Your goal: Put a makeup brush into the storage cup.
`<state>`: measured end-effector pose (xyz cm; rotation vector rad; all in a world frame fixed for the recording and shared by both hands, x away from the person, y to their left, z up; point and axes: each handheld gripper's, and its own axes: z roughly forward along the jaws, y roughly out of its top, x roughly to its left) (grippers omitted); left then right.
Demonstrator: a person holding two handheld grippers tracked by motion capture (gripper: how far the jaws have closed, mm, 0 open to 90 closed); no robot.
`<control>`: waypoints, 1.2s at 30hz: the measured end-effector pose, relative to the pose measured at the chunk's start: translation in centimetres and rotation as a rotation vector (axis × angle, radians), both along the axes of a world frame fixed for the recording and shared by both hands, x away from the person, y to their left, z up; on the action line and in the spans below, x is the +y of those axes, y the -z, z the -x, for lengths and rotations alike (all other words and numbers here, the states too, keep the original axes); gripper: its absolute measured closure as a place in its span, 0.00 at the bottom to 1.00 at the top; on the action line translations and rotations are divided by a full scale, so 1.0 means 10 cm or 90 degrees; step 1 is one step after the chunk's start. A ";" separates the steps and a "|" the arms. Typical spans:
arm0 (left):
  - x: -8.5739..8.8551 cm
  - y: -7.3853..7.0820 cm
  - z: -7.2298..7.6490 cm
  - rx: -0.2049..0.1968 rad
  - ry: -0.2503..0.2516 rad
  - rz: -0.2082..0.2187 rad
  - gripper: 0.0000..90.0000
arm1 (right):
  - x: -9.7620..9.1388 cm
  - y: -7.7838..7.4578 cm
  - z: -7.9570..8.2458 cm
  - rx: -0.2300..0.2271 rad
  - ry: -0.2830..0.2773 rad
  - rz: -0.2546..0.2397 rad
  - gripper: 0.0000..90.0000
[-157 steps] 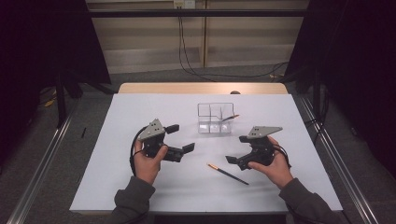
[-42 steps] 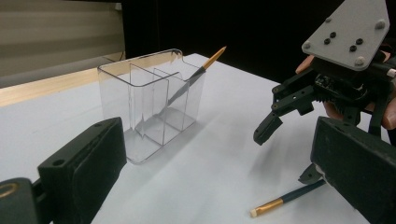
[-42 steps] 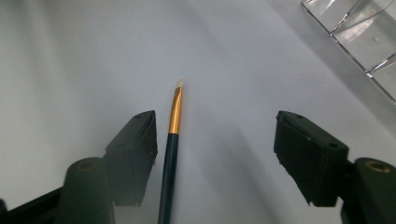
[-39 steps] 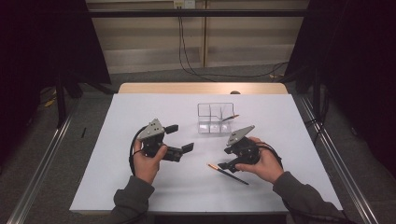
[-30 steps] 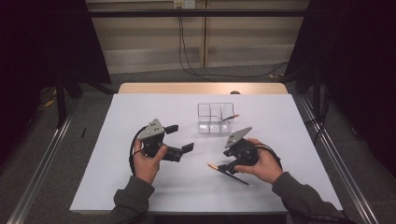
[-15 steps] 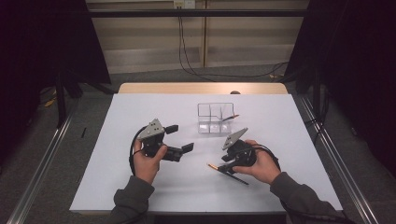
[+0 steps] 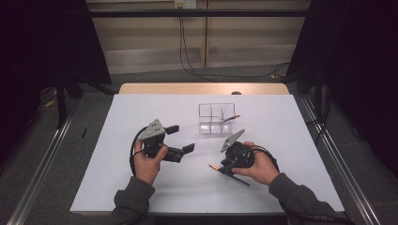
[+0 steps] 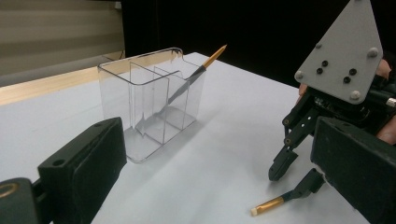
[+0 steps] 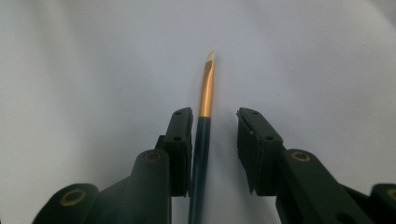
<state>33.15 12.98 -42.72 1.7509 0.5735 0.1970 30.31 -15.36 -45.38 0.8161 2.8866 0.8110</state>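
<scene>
Organizer [image 8: 140, 107], clear, 3 compartments; brush [image 8: 196, 74] leaning inside.

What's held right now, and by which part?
Nothing held yet. The right gripper has been closing astride the brush, at its dark handle below the gold ferrule; one pad still stands clear. The left gripper is empty.

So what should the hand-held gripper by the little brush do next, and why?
Probably close the last bit. The right hand-held gripper has just been closing around the brush lying on the table; one jaw sits against the handle, the other stands apart. Squeezing shut would grip it for lifting.
</scene>
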 end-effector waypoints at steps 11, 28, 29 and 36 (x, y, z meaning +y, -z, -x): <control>0.03 -0.03 0.00 -0.009 -0.008 0.002 0.04 | 0.09 0.04 0.01 -0.001 -0.013 0.025 0.78; 0.02 -0.02 0.00 -0.006 -0.005 -0.003 0.04 | 0.13 0.02 -0.02 0.009 -0.010 0.056 0.89; 0.02 -0.02 0.00 -0.005 -0.006 -0.004 0.04 | 0.14 0.03 -0.02 0.008 -0.006 0.054 0.88; 0.00 -0.01 -0.01 -0.005 0.001 0.004 0.04 | 0.13 0.03 -0.03 0.025 0.011 0.048 0.90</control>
